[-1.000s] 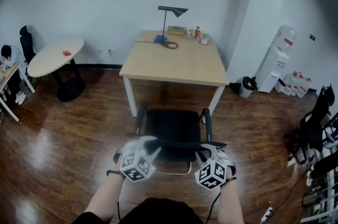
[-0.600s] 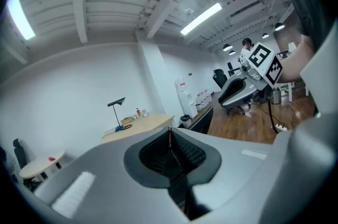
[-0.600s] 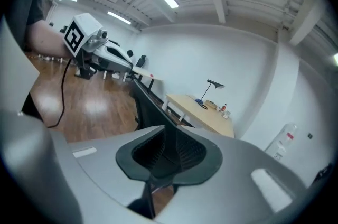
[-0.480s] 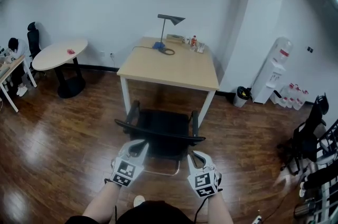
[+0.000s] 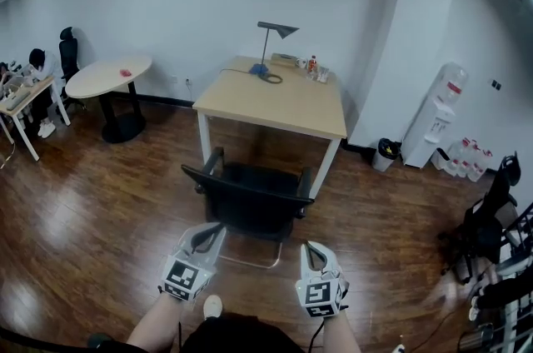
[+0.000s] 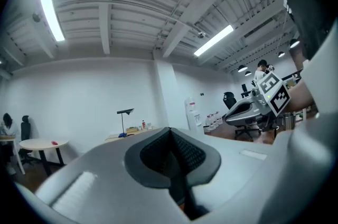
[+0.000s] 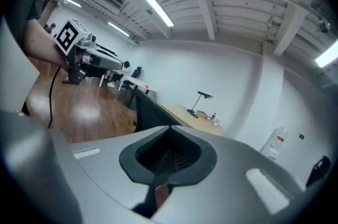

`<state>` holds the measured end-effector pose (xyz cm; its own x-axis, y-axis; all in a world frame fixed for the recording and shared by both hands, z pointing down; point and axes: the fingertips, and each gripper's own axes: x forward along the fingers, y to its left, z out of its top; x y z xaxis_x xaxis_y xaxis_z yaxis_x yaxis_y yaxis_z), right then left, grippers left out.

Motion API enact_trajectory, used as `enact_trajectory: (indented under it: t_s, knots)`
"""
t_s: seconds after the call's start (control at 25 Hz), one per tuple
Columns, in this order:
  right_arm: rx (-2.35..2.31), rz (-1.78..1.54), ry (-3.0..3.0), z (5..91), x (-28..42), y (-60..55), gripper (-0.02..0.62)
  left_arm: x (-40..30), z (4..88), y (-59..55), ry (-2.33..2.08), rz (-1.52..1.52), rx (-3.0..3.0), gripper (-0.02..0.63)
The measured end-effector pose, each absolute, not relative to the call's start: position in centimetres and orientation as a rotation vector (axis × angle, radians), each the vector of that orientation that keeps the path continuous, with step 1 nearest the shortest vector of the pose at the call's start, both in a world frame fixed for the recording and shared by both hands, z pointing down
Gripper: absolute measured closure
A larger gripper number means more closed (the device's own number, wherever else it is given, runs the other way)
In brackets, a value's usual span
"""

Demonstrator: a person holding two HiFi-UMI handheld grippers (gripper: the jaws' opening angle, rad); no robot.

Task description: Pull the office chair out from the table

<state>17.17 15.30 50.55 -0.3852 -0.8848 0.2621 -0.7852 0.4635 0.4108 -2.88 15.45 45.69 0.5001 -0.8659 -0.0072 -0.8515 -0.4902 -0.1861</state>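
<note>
The black office chair (image 5: 250, 206) stands on the wood floor, its seat out from under the light wooden table (image 5: 266, 106) and its backrest toward me, turned a little. My left gripper (image 5: 210, 233) is below the backrest's left end, apart from it, shut and empty. My right gripper (image 5: 312, 250) is below the backrest's right end, also shut on nothing. In the left gripper view the left gripper (image 6: 170, 138) has its pads together. The right gripper view shows the right gripper (image 7: 169, 136) shut too, with the chair's back (image 7: 150, 109) ahead on the left.
A desk lamp (image 5: 271, 52) and small bottles stand at the table's far edge. A round white table (image 5: 108, 77) and a seated person are at the left. A water dispenser (image 5: 435, 122), a bin (image 5: 385, 153) and black chairs (image 5: 491, 218) line the right side.
Both grippers came off the chair's backrest and drew back toward me, and their jaws shut. The chair now stands farther out from the table, turned slightly.
</note>
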Motion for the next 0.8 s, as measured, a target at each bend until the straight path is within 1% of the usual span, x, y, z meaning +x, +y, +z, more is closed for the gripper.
enact_trajectory:
  t_s: [0.24, 0.44, 0.8]
  knots:
    - [1.466, -0.231, -2.402, 49.0, 18.1, 18.9, 0.583, -4.6, 45.1, 18.6, 1.703, -0.02, -2.519, 0.604]
    - [1.498, -0.256, -2.422, 49.3, 18.3, 22.5, 0.583, -5.0, 45.2, 22.7, 1.706, 0.033, -2.518, 0.604]
    - [1.583, -0.115, -2.47, 50.7, 20.8, 27.3, 0.583, -4.5, 46.3, 27.4, 1.743, 0.057, -2.552, 0.604]
